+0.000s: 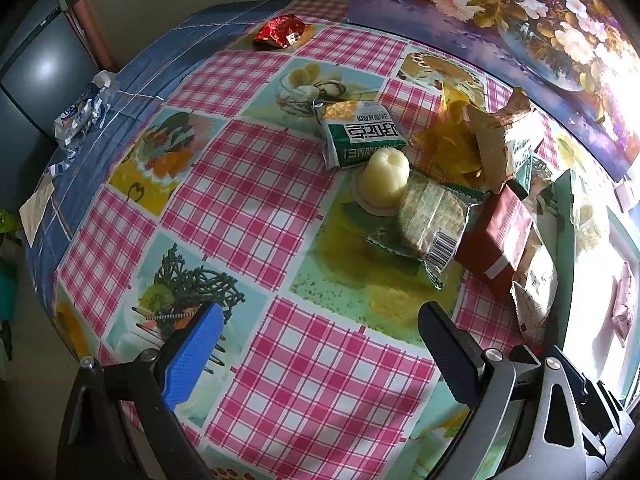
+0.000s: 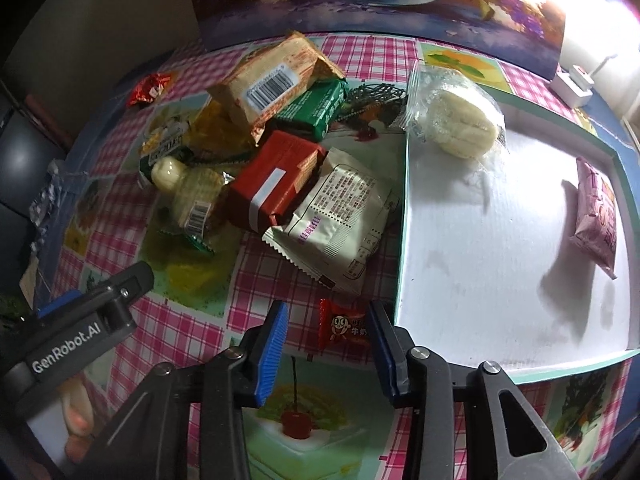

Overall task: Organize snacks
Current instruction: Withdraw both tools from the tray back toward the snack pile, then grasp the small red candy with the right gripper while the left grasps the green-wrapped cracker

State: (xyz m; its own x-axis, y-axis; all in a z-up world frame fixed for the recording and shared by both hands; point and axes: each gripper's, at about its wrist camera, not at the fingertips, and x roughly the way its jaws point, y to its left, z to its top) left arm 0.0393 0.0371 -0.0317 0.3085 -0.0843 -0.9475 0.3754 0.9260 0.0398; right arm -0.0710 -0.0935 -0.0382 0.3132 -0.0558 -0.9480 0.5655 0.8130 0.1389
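Blue pads of the right gripper [image 2: 327, 332] stand narrow at lower centre of the right view, either side of a small red candy [image 2: 343, 325] lying on the checked cloth [image 2: 192, 320]; its right edge meets the right pad, while a gap shows at the left pad, so no firm clamp can be told. Just right of it lies a shallow tray [image 2: 404, 216] with a pink packet [image 2: 596, 216] at its far right and a clear bag of white cakes [image 2: 460, 120] resting over its upper left rim. Upper left of the candy sits the snack pile [image 2: 276, 176]. Left gripper [image 1: 320, 336] hangs wide and empty over bare cloth at the bottom of the left view, the pile [image 1: 424, 200] above it to the right
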